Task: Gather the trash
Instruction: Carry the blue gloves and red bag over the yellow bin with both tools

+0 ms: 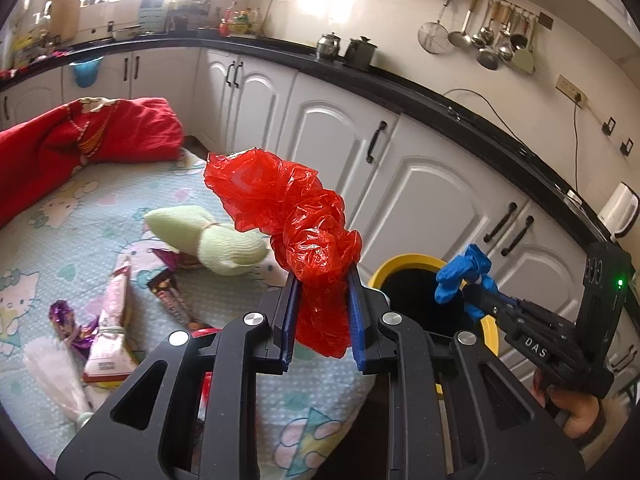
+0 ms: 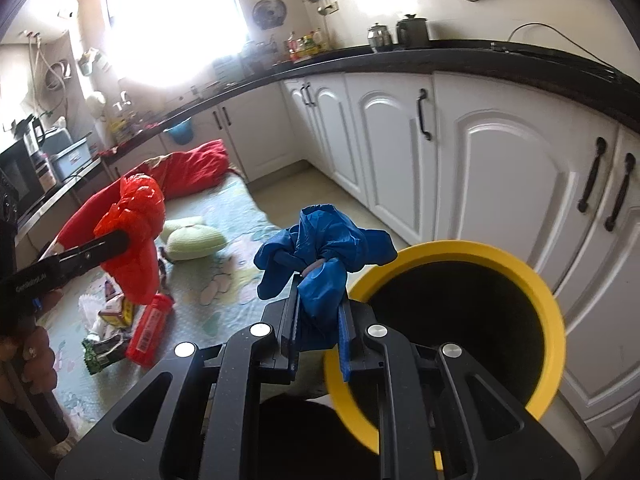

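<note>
Left wrist view: left gripper (image 1: 323, 280) pinched a crumpled red plastic bag (image 1: 288, 216), most of the bag bunched above the pads, a tail hanging below between them. It was gripped low so the bulk stayed clear of the fingers, likely for an easy drop. It was held above the patterned mat (image 1: 60, 208), near the mat's right edge. The yellow-rimmed bin (image 1: 404, 262) stood just past that edge, by the white cabinets (image 1: 432, 184). Right gripper (image 1: 476, 292) hung over the bin's mouth, clamped on a blue glove (image 1: 460, 276). Loose wrappers (image 1: 108, 332) and a pale green bundle (image 1: 208, 240) lay on the mat, uncollected.

Right wrist view: right gripper (image 2: 318, 312) pressed together on the blue glove (image 2: 320, 248), at the near rim of the bin (image 2: 556, 320), apparently lined up for release. Left gripper (image 2: 124, 242), gripping the red bag (image 2: 136, 240), hung over the mat (image 2: 224, 280), well short of the bin. A red bottle (image 2: 150, 328) lay near the mat's front edge.
</note>
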A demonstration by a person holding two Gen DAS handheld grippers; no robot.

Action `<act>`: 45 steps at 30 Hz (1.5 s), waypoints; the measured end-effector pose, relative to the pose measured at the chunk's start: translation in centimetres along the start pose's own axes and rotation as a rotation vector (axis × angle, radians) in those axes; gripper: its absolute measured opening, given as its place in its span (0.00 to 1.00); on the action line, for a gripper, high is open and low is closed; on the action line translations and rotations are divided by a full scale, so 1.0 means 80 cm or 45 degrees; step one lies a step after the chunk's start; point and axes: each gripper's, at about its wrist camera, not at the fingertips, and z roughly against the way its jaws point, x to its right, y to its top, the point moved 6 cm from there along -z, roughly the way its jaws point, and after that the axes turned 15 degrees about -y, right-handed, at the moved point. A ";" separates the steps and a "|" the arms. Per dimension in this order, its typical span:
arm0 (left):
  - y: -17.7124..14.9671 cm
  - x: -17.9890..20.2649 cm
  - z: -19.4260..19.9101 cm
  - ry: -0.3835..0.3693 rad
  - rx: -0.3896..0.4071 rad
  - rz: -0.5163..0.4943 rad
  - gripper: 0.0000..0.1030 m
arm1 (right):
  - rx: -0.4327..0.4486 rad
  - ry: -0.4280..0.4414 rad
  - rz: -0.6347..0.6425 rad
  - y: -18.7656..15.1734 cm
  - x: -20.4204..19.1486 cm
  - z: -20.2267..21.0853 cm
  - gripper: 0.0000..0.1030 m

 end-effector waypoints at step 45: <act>-0.064 0.124 -0.167 -0.218 -0.268 -0.140 0.16 | -0.180 -0.265 -0.167 -0.076 0.140 -0.049 0.17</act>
